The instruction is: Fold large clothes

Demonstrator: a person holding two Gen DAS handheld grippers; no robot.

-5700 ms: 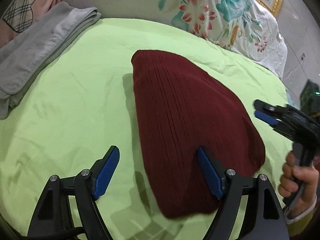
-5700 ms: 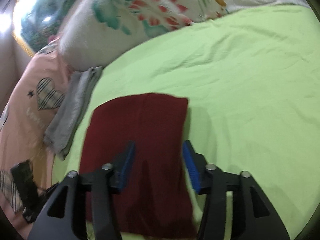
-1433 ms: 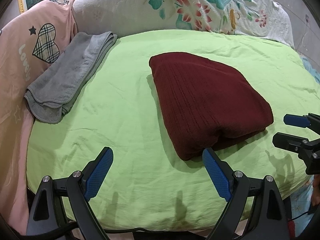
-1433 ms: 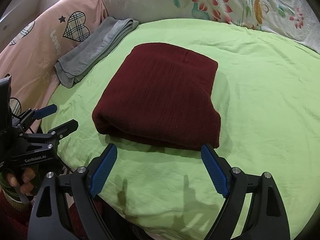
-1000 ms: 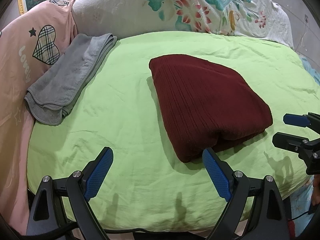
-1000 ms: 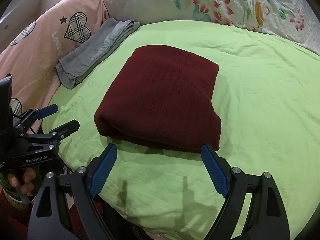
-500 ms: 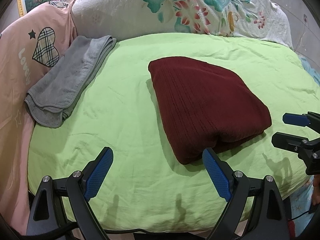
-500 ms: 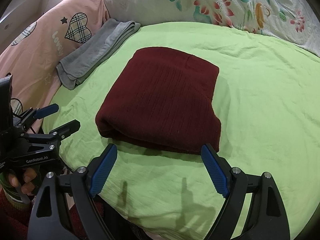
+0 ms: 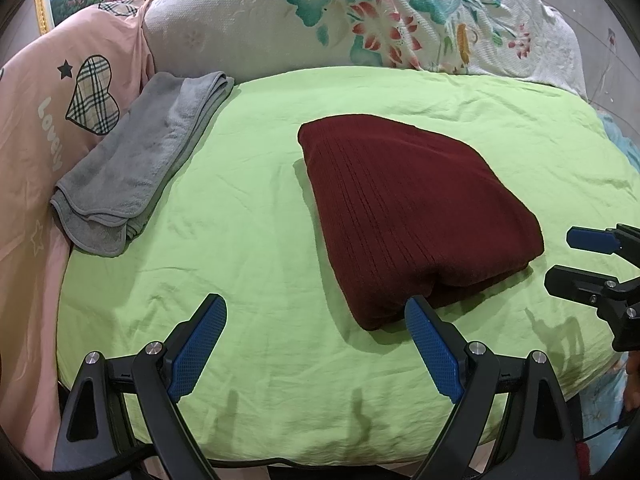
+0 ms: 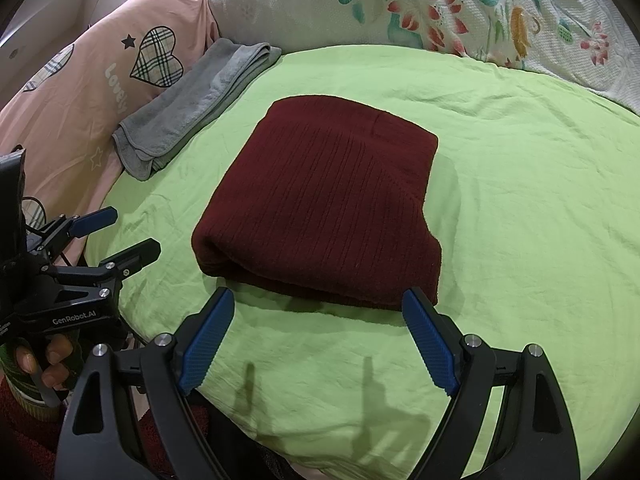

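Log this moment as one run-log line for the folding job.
stage: fold done | maroon sweater: folded, flat on green sheet | left gripper: open, clear | right gripper: open, clear | grey towel: folded, apart

You can read "GenRobot.AI" in white on black body of left gripper (image 10: 120,236), seen from right wrist view, low at left, just left of green sheet (image 10: 520,200). You can read "Lovely" in white on pink bedding (image 9: 36,128), running beside plaid heart (image 9: 93,94), left of grey towel (image 9: 136,160). Same word shows on pink bedding in right wrist view. No other text legible.
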